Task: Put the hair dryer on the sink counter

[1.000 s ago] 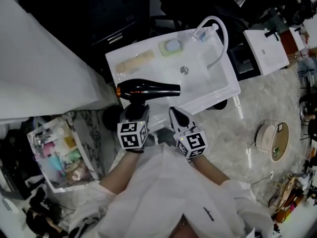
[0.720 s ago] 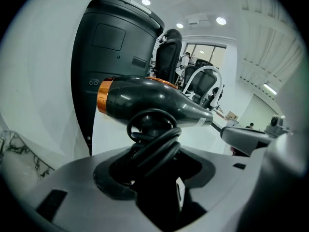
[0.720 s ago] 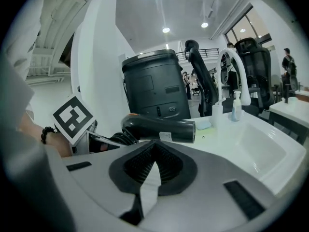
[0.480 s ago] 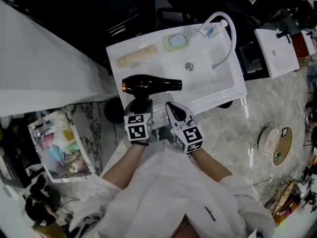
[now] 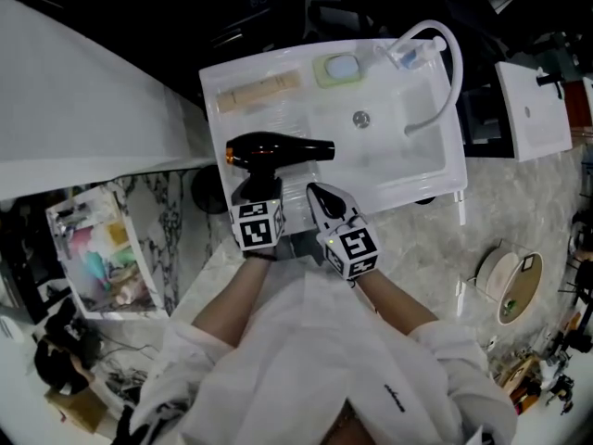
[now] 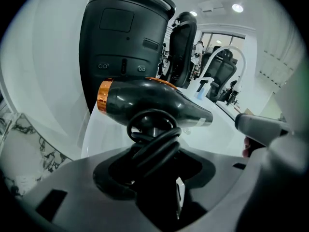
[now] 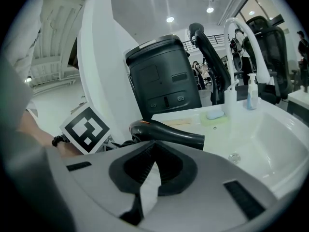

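The black hair dryer with an orange rear ring lies level over the front left of the white sink counter, nozzle toward the basin. My left gripper is shut on its handle, which has the black cord wound round it. In the left gripper view the hair dryer stands just above my left gripper. Beside it to the right, my right gripper is shut and holds nothing. The right gripper view shows the hair dryer past my right gripper.
On the counter's far edge lie a beige bar, a soap dish and a pump bottle. A white hose faucet arches over the basin. A box of toiletries stands on the floor at left, a round robot vacuum at right.
The head camera has shifted, so the sink sits higher in view. The dryer stays in the left gripper over the counter's front left. The right gripper stays shut beside it.
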{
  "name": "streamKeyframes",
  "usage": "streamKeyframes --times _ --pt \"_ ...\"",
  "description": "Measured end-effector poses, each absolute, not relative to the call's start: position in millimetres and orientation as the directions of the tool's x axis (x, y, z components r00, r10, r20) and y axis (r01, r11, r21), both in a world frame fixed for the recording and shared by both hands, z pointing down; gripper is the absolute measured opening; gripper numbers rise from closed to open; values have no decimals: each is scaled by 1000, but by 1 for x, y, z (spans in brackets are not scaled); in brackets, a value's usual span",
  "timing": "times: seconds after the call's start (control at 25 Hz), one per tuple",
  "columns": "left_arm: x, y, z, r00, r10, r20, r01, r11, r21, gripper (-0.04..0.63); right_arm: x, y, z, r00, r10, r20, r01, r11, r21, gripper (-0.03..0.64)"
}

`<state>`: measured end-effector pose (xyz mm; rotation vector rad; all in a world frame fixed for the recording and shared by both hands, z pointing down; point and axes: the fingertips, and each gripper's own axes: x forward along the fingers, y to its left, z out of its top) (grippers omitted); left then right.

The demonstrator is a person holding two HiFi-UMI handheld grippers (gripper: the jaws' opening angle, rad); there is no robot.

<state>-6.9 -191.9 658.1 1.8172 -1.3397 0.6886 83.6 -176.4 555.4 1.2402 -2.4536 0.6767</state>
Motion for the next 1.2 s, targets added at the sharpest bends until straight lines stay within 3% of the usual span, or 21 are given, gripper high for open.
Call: streamKeyframes --times 1.2 --pt "4 -189 699 229 -466 855 -973 -81 217 255 88 -186 591 -650 -563 510 -755 553 -353 17"
